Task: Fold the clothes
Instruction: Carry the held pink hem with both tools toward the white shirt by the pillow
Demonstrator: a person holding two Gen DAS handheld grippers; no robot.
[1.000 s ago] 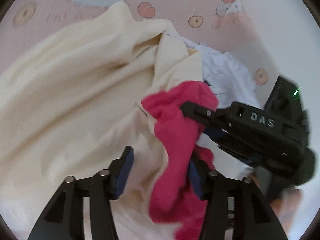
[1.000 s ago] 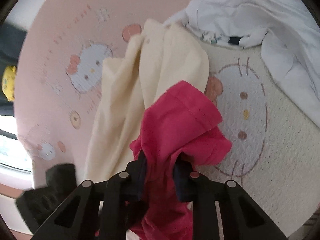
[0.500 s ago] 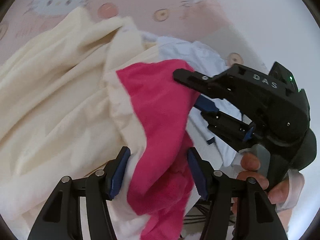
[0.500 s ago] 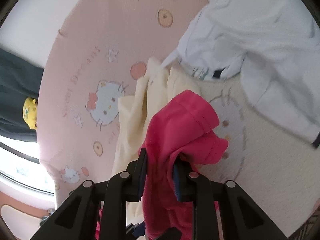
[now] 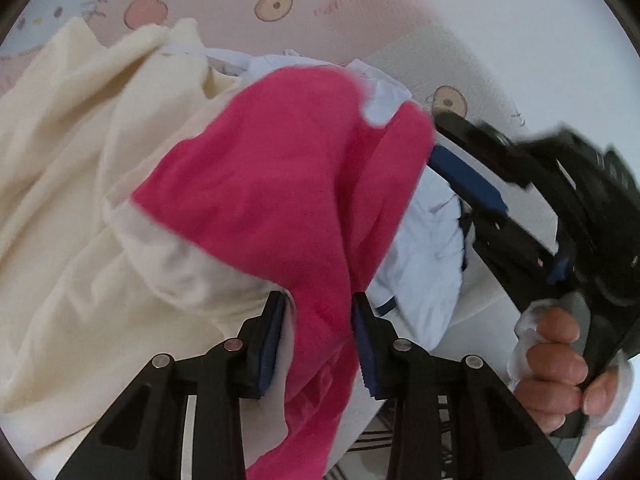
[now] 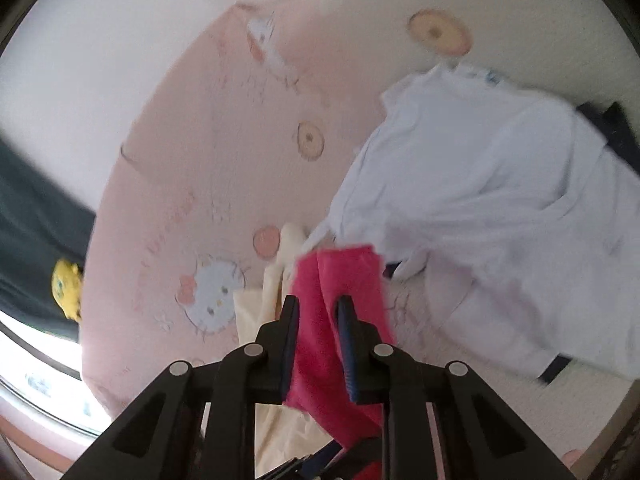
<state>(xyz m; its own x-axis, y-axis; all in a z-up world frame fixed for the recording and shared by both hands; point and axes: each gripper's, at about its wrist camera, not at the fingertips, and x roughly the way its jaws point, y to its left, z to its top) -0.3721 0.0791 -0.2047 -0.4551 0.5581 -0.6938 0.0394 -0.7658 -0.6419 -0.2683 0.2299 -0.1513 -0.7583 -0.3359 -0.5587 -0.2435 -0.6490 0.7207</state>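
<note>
Only L cam: hand [image 5: 560, 364] w/ R gripper [image 5: 436, 140].

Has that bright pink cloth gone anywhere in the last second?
Yes. The pink cloth, clamped in both grippers, has risen off the cartoon-cat bedspread, which looks smaller and farther below in the right wrist view.

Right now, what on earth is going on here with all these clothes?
A person is sorting laundry on a pink cartoon-print bedsheet, with handheld tongs in each hand. Both the left tongs and the right tongs are clamped on one pink garment, lifting it off a cream garment. A white garment lies crumpled alongside. Nothing looks folded yet.
</note>
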